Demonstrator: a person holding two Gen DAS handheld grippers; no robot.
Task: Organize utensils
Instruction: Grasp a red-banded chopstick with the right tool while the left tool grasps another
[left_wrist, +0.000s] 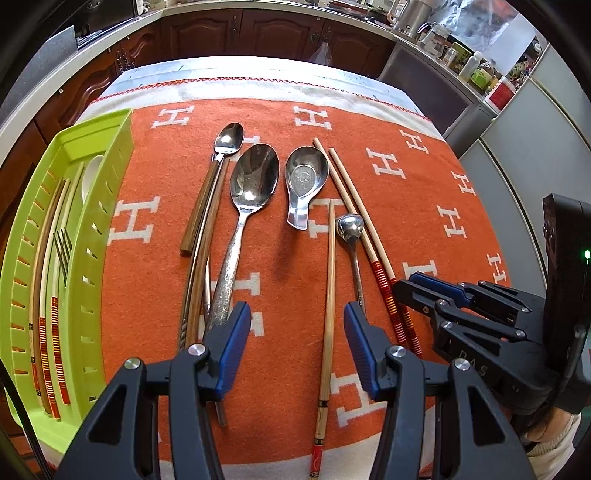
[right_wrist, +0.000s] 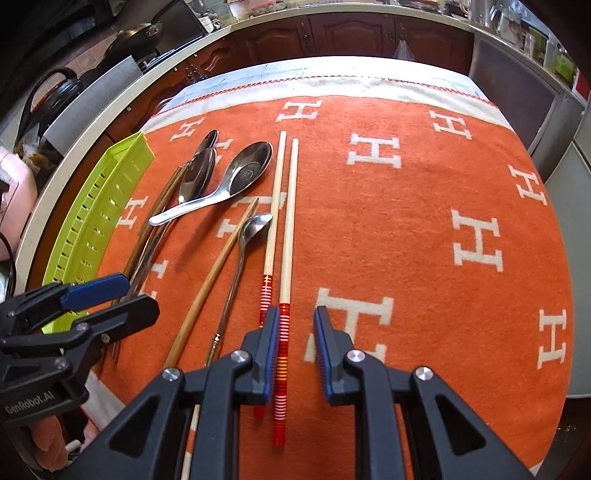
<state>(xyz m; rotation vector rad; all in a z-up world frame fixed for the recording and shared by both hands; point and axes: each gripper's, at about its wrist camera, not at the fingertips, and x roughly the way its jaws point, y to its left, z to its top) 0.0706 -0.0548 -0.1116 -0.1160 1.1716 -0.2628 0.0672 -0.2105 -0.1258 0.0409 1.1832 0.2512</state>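
Both wrist views are bright and evenly lit, with colours strong on the orange cloth (left_wrist: 369, 229). Daylight washes out the cloth's far white border. The large spoon (left_wrist: 254, 177) carries white glints and dark reflections, and the utensils cast only short, soft shadows. Fisheye distortion bends the cabinets and the green tray (left_wrist: 107, 206) into curves, with black vignetting in the corners. Focus is sharp throughout.

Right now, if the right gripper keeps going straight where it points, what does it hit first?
Probably the red-banded chopstick lying between the right gripper's fingers, against the left one; depth is unclear.
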